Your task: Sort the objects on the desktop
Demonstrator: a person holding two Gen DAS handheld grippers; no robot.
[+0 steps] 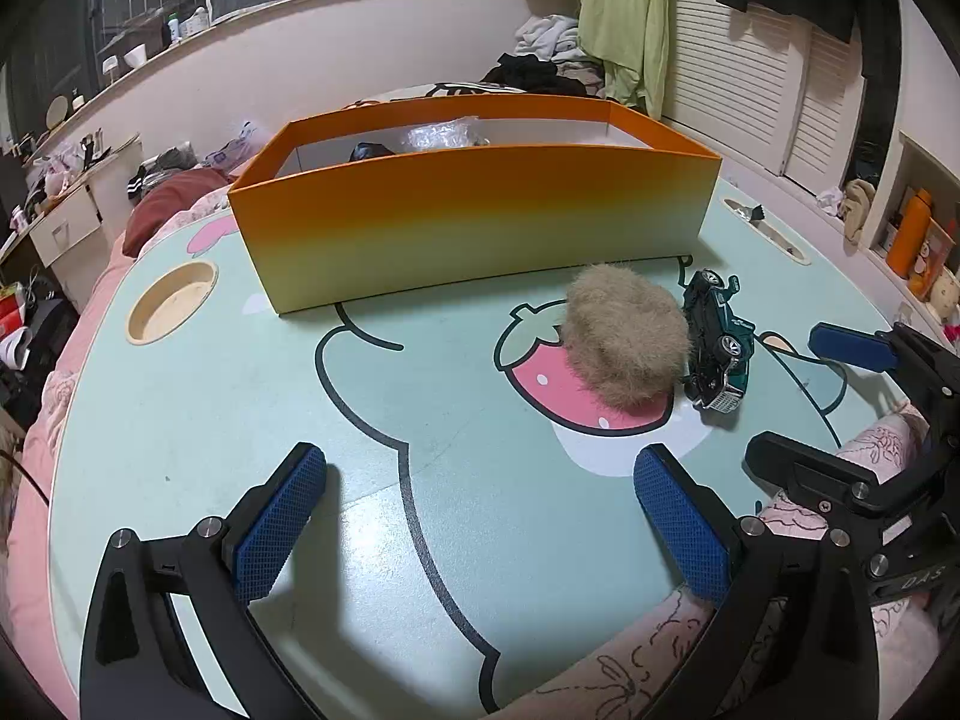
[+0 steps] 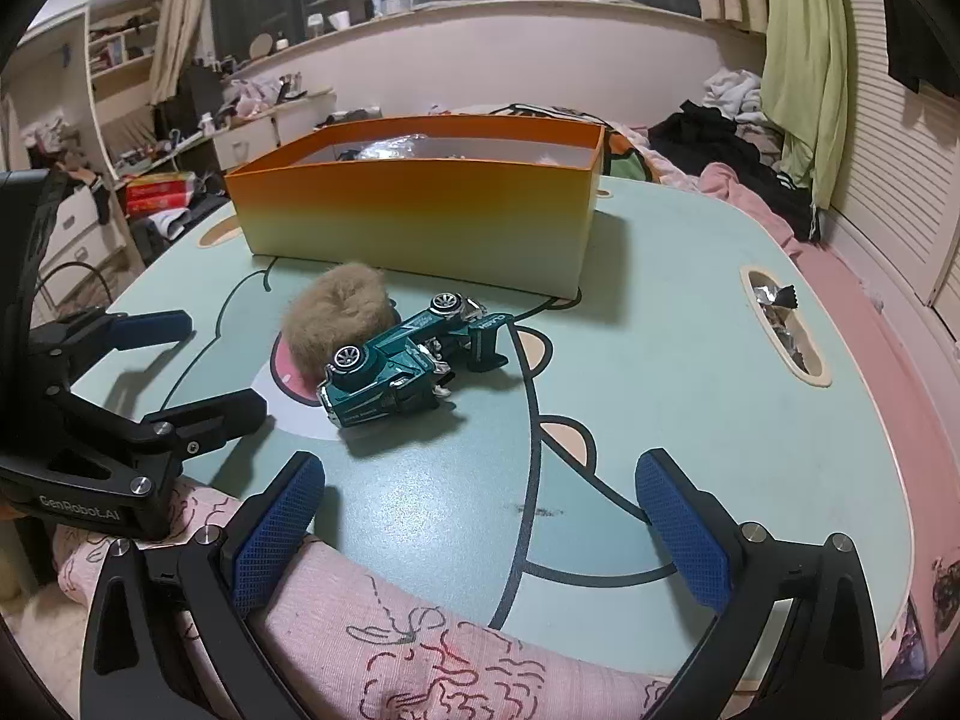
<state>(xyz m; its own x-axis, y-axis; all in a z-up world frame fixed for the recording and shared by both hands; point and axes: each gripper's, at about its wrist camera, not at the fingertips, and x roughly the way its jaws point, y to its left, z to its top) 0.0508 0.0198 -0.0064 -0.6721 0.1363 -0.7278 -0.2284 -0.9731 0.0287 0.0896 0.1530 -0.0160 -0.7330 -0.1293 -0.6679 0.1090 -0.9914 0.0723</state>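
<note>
Both grippers [image 1: 480, 516] [image 2: 480, 516] gape empty; teal toy car [image 2: 408, 360], seemingly overturned, touches fur ball [image 2: 339, 315].

1. The left wrist view looks forward and down along its own fingers [image 1: 282, 528] from low over the table [image 1: 210, 396], near its front edge.
2. The right wrist view does likewise, from further right.
3. Both share the orange box [image 1: 474, 228] [image 2: 420, 210], furry ball [image 1: 627, 342] [image 2: 339, 318] and toy car [image 1: 717, 345] [image 2: 414, 360].
</note>
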